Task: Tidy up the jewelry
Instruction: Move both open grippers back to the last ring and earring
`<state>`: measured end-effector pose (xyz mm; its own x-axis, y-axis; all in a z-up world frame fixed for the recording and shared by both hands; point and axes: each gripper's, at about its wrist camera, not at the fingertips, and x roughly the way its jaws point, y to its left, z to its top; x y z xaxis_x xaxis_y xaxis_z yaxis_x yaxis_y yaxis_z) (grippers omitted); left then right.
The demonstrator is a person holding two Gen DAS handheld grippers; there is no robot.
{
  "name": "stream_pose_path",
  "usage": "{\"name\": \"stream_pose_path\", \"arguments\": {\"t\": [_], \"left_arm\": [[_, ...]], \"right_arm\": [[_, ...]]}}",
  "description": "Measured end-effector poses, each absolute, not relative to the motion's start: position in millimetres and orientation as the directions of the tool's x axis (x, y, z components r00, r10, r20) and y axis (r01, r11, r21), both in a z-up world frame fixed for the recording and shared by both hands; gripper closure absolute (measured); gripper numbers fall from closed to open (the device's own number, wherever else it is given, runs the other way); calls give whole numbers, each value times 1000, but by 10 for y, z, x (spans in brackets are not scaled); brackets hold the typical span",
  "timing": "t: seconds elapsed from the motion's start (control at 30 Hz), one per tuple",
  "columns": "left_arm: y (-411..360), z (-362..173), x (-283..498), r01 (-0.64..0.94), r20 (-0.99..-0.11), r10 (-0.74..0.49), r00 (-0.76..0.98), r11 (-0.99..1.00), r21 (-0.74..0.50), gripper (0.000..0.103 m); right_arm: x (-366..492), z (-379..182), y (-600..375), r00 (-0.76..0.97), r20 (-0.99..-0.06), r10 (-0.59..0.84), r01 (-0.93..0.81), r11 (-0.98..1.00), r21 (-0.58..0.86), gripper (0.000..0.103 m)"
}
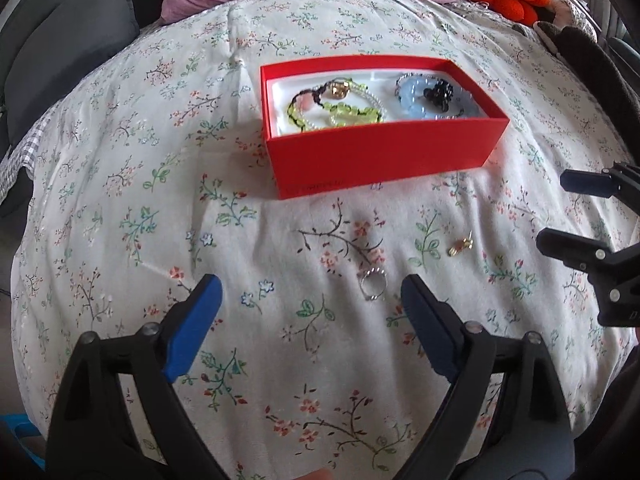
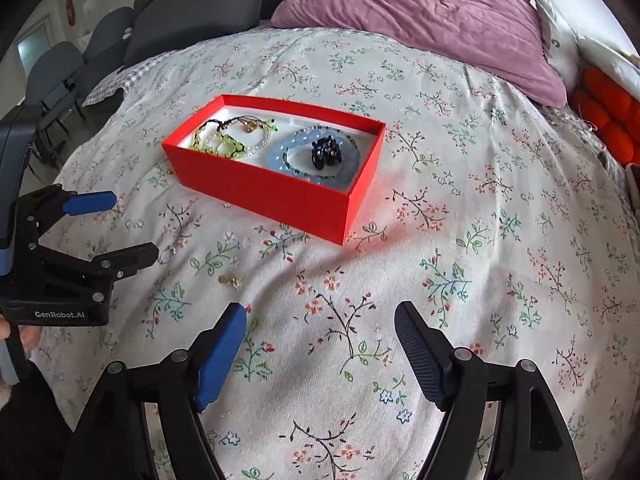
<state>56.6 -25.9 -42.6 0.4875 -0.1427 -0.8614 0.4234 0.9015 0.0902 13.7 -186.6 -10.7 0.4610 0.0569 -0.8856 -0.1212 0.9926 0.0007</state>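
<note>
A red box sits on the floral bedspread and holds green bead bracelets, a pale blue bangle and a black bead piece. A silver ring lies on the cover just ahead of my open, empty left gripper. A small gold earring lies to its right, near my open, empty right gripper.
A purple pillow and an orange knotted cushion lie at the head of the bed. Dark grey cushions and chairs stand to the left. The floral bedspread covers the whole bed.
</note>
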Motion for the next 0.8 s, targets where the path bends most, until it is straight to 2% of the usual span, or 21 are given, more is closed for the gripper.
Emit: {"name": "stream_pose_path", "arguments": {"t": [0.27,0.47,0.57,0.8], "left_arm": [[-199,-627,414,503,-867,-169,469,858,105,12],[-227,-643,424,541,-870,-281,406,841,-20,13],[-305,-655,424,550,-866,-319,384,833,-63,19],[-460,-664,439,562,-858,-346,380,823,-82,44]], "right_arm": [[53,-336,-1727,411,-911,32,-171,984,-42,25],[63,-419,-1641,397,-918,22,-188,980,-57,25],[72,-460,-1611,387,-922,18,-195,979,-63,25],[73,-483,-1573,387,-922,17,-194,979,-64,22]]}}
